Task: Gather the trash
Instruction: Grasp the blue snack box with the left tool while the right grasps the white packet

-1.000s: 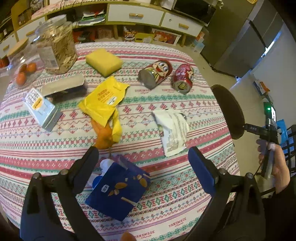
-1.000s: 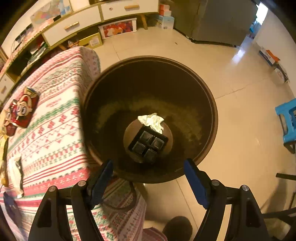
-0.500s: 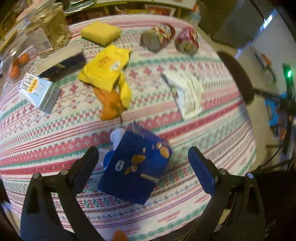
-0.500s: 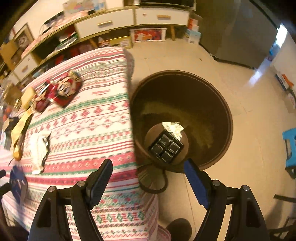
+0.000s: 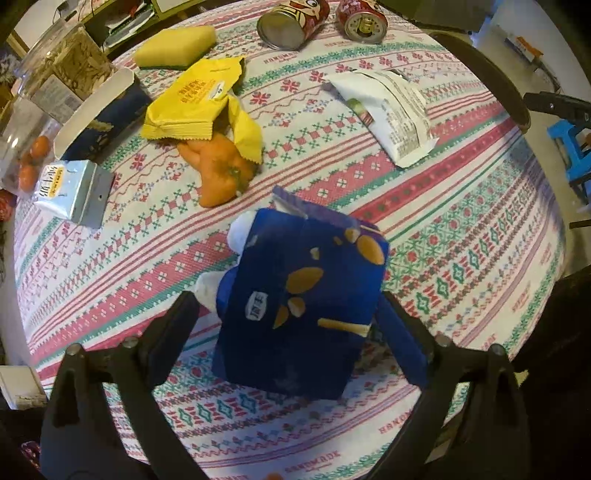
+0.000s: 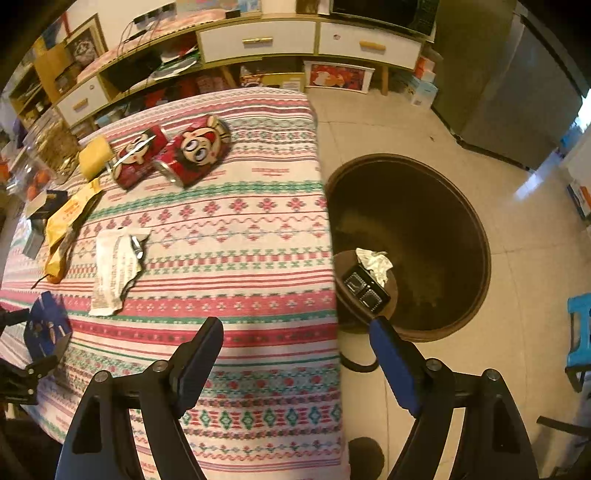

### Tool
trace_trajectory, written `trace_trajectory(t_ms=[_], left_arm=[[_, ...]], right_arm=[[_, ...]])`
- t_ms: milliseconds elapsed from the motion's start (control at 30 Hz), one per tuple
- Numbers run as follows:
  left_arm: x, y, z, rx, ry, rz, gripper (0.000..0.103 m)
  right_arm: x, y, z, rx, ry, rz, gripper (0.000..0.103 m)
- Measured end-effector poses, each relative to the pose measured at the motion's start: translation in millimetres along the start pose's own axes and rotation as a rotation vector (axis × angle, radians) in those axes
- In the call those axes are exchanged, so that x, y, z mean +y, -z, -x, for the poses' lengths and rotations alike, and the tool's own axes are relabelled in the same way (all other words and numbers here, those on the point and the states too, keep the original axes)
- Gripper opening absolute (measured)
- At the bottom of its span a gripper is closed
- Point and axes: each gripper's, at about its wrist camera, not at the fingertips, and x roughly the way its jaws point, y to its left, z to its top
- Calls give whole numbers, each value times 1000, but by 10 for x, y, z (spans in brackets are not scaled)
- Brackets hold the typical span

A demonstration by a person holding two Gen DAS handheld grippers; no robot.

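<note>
- The left gripper [image 5: 284,321] points steeply down over a crumpled dark blue snack box [image 5: 299,306] that lies on the patterned tablecloth [image 5: 461,229]. The box sits between the two fingers; the jaws have just been closing, the right finger [image 5: 402,343] looks to be at the box's edge, and a gap still shows on the left side, so it is not yet gripped.
- This placement suggests the box is the next piece of trash to lift.
- The right gripper [image 6: 295,354] hangs with jaws wide and nothing between them, over the table edge beside the round brown bin [image 6: 461,206] on the floor. The jaws have just been opening.
- The bin already holds a black tray [image 6: 365,288] and a crumpled white paper [image 6: 375,262].
- Beyond the box lie an orange peel [image 5: 218,173], a yellow wrapper [image 5: 192,103], a white wrapper [image 5: 391,114], two red cans [image 5: 295,22] on their sides, a silver carton [image 5: 70,192] and a yellow sponge [image 5: 173,46].
- Nothing blocks the left gripper's close; white scraps [image 5: 240,229] peek from behind the box.
</note>
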Motion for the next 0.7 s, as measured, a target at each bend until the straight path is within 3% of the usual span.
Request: trace_trajectory(t_ms=[33, 233, 433, 700], left_arm=[[4, -3, 4, -4, 11, 1, 79], [177, -11, 335, -114, 98, 66, 79], [518, 44, 703, -227, 212, 204, 79], [765, 173, 751, -261, 194, 340, 79]], right_arm=[[26, -2, -1, 0, -2, 4, 83], [202, -43, -24, 2, -13, 23, 83], [406, -89, -73, 7, -26, 43, 83], [870, -139, -209, 34, -83, 82, 83]])
